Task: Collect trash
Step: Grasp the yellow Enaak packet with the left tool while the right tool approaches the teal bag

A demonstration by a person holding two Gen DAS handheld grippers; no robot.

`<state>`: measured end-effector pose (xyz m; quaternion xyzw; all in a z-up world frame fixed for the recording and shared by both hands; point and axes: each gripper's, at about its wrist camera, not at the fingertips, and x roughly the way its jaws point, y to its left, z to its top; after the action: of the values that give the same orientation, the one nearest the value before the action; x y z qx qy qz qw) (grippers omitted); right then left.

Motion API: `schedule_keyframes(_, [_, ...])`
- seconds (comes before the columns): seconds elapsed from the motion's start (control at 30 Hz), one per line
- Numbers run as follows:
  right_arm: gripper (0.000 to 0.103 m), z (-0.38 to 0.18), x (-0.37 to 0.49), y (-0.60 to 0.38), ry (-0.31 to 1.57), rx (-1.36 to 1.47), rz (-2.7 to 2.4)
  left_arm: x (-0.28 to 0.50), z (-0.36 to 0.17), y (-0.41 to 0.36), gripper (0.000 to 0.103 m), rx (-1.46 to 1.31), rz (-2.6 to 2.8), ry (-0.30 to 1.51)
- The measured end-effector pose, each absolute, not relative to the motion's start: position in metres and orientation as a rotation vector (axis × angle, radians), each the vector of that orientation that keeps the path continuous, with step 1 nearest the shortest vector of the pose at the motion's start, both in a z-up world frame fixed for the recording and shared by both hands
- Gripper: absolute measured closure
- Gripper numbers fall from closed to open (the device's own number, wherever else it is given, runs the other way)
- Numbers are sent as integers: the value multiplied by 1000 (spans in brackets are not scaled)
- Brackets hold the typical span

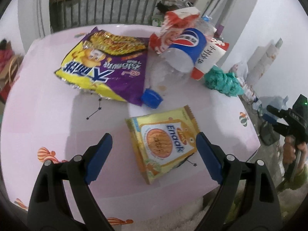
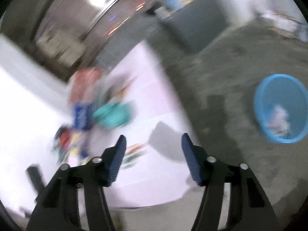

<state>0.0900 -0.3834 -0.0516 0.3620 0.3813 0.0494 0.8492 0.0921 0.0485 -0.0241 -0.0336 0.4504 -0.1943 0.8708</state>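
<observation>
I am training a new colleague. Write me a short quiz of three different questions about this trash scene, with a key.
1. True or false: the left gripper is shut on the yellow biscuit packet.
2. Which colour is the loose bottle cap? A red, B blue, C green.
3. Fill in: the blue basket stands on the ____, not on the pink table.

Key: 1 false, its jaws stand open around the packet. 2 B. 3 floor.
</observation>
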Motion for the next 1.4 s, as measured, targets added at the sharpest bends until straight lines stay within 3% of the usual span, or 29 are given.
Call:
schedule_keyframes(0.23, [74, -51, 129, -254, 960, 654, 395, 104, -50, 61, 55, -219, -475, 1009])
schedule_keyframes(0.3, [78, -53, 134, -234, 994, 628, 402, 101, -52, 58, 58, -233, -519, 1013])
schedule_keyframes(0.5, [84, -58, 144, -208, 1048, 589, 408, 79, -54, 35, 59, -286, -708, 1058])
schedule_keyframes(0.7, [85, -54, 155, -218, 1023, 607, 342, 61, -42, 20, 55, -238, -893, 1068])
schedule_keyframes(1.07, [85, -44, 138, -235, 1023, 665, 358, 93, -35, 54, 54, -287, -688, 1018])
schedule_keyframes(1.4, [92, -67, 142, -208, 1119, 599, 347, 106, -59, 33, 68, -389, -730, 1143])
